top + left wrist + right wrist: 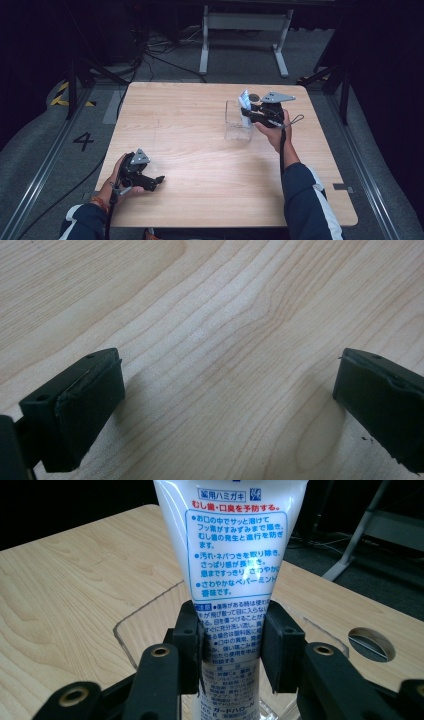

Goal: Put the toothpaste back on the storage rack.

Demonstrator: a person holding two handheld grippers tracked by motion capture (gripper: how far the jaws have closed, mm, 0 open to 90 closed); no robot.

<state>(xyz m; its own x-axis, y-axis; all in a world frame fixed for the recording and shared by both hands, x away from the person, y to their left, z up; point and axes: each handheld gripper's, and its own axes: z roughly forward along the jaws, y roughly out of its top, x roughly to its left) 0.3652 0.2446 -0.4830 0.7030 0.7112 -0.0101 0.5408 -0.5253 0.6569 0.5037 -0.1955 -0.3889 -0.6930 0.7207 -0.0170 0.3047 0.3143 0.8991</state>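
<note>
A white toothpaste tube with blue and red print stands upright, its crimped end up. My right gripper is shut on its lower part, one pad on each side. The tube's bottom end reaches down into a clear plastic box. In the high view the tube sticks up from the box at the table's far right, with the right gripper coming in from the right. My left gripper rests near the table's front left; its jaws stand open over bare wood with nothing between them.
The light wooden table has a round cable hole just behind the box. Beyond the far edge stand a grey desk frame and loose cables on the floor. A metal rail runs along the left.
</note>
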